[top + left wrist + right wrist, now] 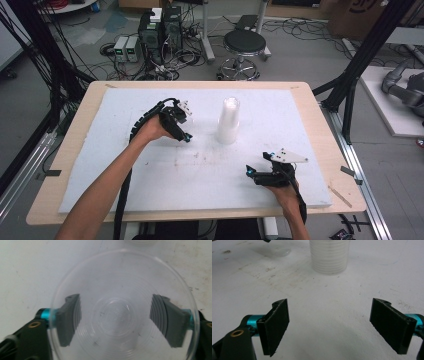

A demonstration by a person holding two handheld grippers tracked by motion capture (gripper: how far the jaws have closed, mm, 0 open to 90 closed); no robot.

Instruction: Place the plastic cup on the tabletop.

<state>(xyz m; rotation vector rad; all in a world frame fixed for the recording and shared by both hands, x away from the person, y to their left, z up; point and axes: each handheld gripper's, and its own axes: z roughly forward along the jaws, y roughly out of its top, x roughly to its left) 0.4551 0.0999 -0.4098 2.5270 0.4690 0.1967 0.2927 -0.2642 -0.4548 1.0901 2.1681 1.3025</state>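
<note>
Releasing a clear cup (122,312) mid-counter (320,125), left hand-held gripper (186,136) spread around it without pressing, right hand-held gripper (334,325) open and empty; next, lifting clear without tipping it.

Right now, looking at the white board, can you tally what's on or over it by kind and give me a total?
Stack of clear cups: 1
Single clear cup, between the left gripper's jaws: 1
Grippers, left gripper and right gripper: 2
Total: 4
</note>
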